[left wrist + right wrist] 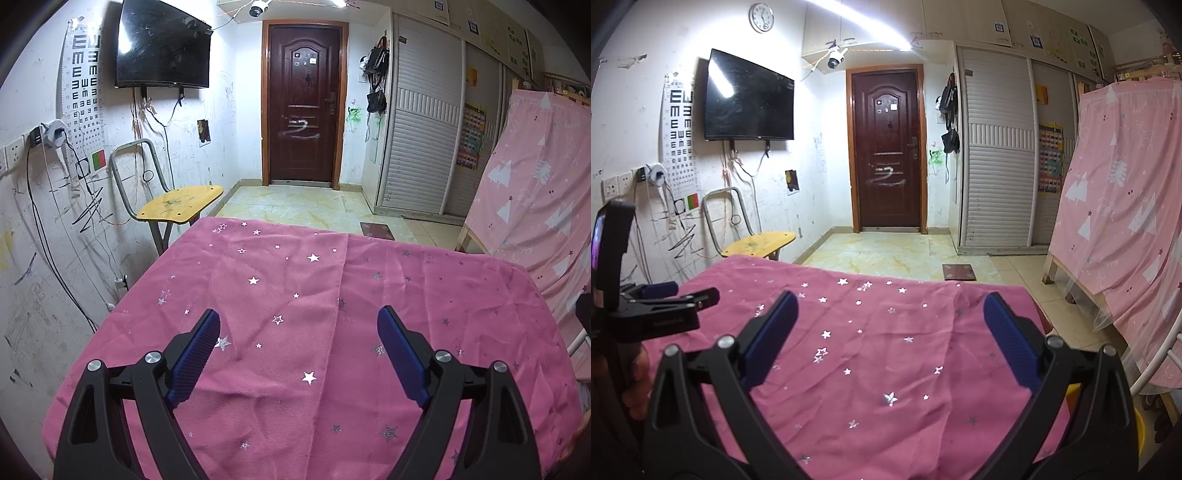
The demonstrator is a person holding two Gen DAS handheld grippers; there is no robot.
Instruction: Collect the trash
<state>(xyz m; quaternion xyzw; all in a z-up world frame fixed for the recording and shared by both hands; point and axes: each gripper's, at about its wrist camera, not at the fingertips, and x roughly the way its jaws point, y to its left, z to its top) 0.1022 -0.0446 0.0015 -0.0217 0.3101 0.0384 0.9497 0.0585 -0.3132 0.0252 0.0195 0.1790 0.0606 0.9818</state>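
From the left wrist view, your left hand-held gripper (298,334) hangs over the desk (424,295), its blue pads spread wide with nothing between them. The pink star-print cloth (295,280) covering the desk is your landmark here: on it you have only wrinkles and silver stars, no wrapper, scrap or bin. Beyond the cloth's far left corner stands the yellow-seated chair (181,206), also bare.

From the right wrist view, your right hand-held gripper (890,314) is likewise spread apart and empty above the same cloth (886,350). The left hand-held gripper (665,299) shows at the cloth's left edge. Past the cloth's far edge a small dark square (958,272) lies on the floor tiles; you cannot tell whether it counts as trash.

No trash shows on the desk in either view, so either collection has not begun or the desk is already cleared; you cannot tell which.
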